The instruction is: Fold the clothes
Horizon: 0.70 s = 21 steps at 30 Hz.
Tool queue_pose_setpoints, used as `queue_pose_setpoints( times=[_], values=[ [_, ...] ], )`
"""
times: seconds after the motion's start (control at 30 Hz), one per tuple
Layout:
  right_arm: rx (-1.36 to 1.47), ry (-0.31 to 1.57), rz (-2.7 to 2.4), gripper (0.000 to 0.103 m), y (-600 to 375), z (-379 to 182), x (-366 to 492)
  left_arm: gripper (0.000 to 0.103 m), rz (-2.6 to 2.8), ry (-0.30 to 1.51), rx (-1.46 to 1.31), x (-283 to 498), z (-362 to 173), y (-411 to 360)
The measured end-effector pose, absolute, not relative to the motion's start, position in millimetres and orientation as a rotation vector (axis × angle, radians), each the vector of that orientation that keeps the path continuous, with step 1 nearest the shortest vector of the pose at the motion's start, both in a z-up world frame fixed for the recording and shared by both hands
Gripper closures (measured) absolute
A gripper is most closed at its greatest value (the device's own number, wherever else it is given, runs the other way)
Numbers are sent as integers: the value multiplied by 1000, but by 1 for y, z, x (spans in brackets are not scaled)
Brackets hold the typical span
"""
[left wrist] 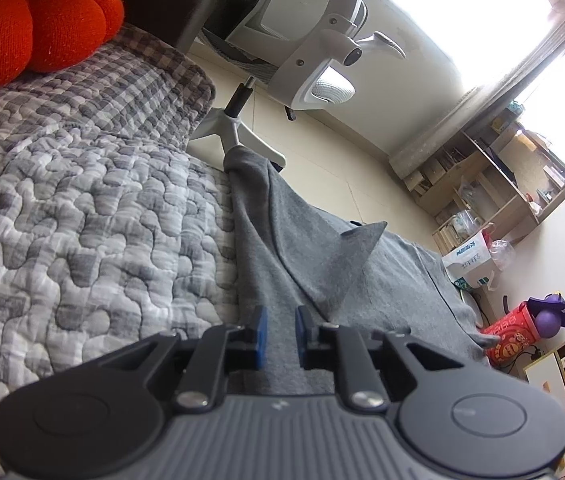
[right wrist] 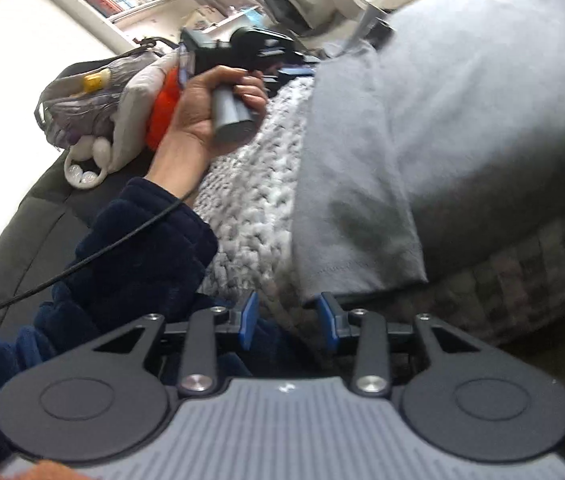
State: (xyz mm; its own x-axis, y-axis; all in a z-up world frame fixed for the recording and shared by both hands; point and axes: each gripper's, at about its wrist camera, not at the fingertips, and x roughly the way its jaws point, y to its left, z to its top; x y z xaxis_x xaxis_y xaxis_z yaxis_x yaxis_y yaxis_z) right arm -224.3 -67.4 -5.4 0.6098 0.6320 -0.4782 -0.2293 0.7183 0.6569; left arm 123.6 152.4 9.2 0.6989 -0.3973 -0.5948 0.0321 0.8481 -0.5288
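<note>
Grey garment (left wrist: pixel 322 280) lies on the quilted bed cover (left wrist: pixel 94 216), part draped over its edge. My left hand-held gripper (left wrist: pixel 281 336) and right hand-held gripper (right wrist: pixel 288 316) stand spread, gripping nothing; unheld, it may slide floorward.

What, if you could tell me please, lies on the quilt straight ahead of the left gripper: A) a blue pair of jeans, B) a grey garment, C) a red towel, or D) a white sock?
B: a grey garment stretches across the quilt ahead of the left gripper.
</note>
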Motion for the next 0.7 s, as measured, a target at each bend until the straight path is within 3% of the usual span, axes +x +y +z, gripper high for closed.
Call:
queue_pose_setpoints(
  times=[0.07, 0.1, 0.13, 0.37, 0.53, 0.57, 0.6, 0.63, 0.7],
  values=[
    [563, 758, 494, 64, -64, -6, -218, 88, -251, 770, -515, 125, 9, 152],
    [555, 765, 481, 70, -63, -8, -214, 88, -252, 770, -513, 125, 9, 152],
    [544, 770, 476, 100, -63, -9, -212, 88, -252, 769, -511, 125, 9, 152],
    [407, 745, 579, 101, -70, 10, -211, 88, -220, 776, -523, 127, 6, 159],
    [436, 679, 536, 85, -102, 49, -148, 88, -203, 777, -545, 128, 3, 166],
    [440, 670, 518, 79, -108, 56, -129, 88, -199, 774, -552, 128, 3, 169],
    [438, 666, 506, 63, -111, 62, -109, 87, -194, 771, -560, 128, 3, 171],
    [429, 664, 499, 54, -114, 68, -89, 87, -189, 769, -569, 128, 3, 174],
    [375, 663, 503, 54, -111, 77, -48, 87, -176, 765, -587, 127, 3, 179]
  ],
)
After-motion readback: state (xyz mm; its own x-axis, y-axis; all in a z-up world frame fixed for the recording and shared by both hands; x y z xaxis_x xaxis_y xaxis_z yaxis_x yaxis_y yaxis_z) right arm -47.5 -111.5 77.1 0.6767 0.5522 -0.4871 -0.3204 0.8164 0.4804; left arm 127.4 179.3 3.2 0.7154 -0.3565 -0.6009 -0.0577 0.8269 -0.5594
